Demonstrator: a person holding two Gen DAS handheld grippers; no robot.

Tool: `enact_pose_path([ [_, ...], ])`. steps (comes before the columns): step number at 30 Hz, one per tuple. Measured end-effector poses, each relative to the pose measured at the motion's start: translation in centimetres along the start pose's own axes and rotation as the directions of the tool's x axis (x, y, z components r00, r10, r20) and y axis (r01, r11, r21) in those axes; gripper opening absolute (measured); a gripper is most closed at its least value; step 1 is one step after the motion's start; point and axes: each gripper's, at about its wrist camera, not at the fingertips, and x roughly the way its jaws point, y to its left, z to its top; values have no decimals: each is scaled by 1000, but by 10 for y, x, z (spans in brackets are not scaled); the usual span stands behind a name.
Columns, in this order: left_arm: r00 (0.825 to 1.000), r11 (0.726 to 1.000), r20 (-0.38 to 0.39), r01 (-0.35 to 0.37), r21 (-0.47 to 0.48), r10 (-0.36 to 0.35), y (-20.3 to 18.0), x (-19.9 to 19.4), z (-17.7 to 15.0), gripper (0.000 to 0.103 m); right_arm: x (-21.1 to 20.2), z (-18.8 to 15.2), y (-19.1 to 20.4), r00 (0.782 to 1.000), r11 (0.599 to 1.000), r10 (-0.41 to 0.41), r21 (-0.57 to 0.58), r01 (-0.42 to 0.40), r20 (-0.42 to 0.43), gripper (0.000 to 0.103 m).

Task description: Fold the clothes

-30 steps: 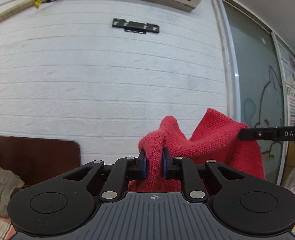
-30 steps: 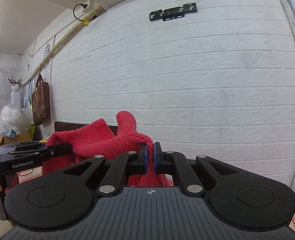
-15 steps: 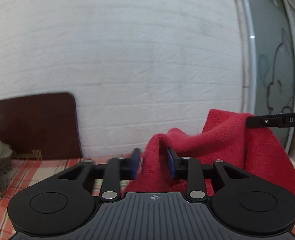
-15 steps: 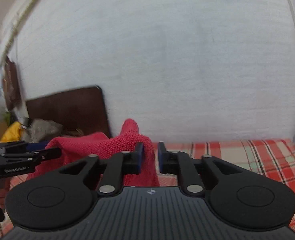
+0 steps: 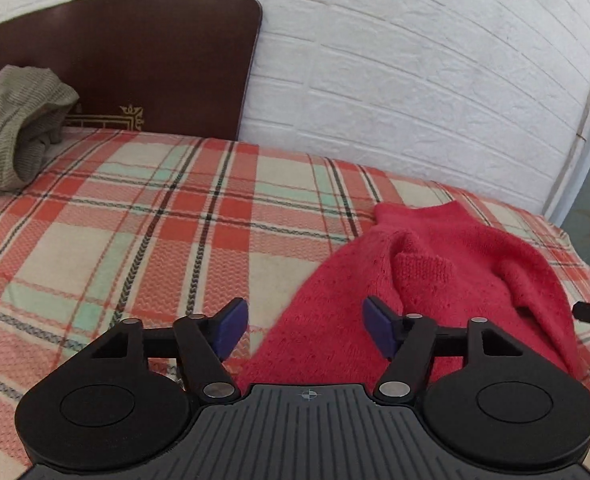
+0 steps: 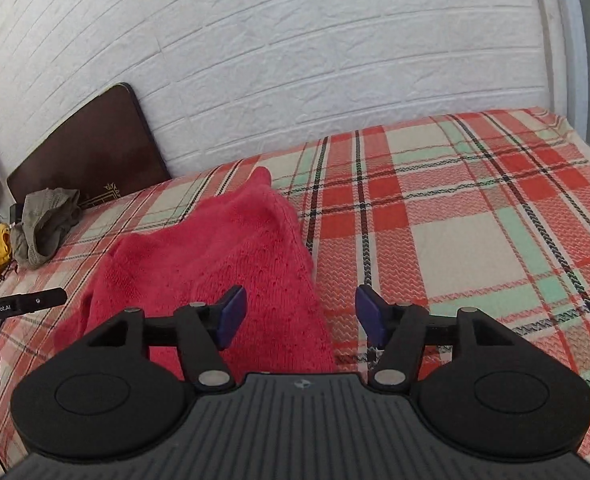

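Lying rumpled on plaid bed (image 5: 143, 240): red sweater (image 5: 435, 264), a second ago pinched aloft by both grippers. Left gripper (image 5: 305, 330), right gripper (image 6: 299, 317) now spread wide, empty. Release made; smoothing, folding likely remain.

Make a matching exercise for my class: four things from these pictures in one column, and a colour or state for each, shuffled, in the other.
Things:
1. sweater
2. bed cover
3. headboard
4. left hand-held gripper

Colour or state:
A. dark brown, standing against the wall
B. open, holding nothing
C. red knit, lying crumpled
D. plaid, spread flat

Pairs: 1-C, 2-D, 3-A, 4-B
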Motion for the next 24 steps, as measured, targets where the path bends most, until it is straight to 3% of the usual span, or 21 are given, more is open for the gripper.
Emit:
enact_pose_path([
  [2, 1000, 999, -6, -16, 51, 16, -2, -7, -6, 81, -3, -5, 1, 1000, 1000, -3, -1, 3, -12, 66],
  [14, 997, 999, -75, -2, 47, 5, 7, 6, -27, 83, -7, -27, -7, 998, 989, 30, 144, -22, -55, 64],
  [18, 999, 999, -53, -4, 42, 6, 5, 1, -24, 79, -1, -30, -11, 998, 978, 40, 205, -28, -55, 52],
  [19, 999, 999, -45, -5, 41, 7, 5, 0, -23, 75, 0, -30, -12, 998, 975, 38, 219, -26, -51, 42],
  [20, 999, 999, -37, -7, 41, 8, 4, -2, -21, 60, 1, -31, -13, 998, 972, 36, 234, -24, -47, 36],
  [21, 1000, 999, -29, -9, 40, 10, 3, -4, -20, 38, 0, -31, -14, 998, 969, 40, 244, -27, -49, 23],
  [22, 1000, 999, -21, -10, 40, 11, 3, -5, -19, 22, -2, -31, -16, 998, 967, 44, 254, -29, -51, 9],
  [24, 1000, 999, -5, -14, 39, 14, 2, -8, -17, 11, -5, -31, -18, 997, 961, 51, 273, -35, -54, 8],
])
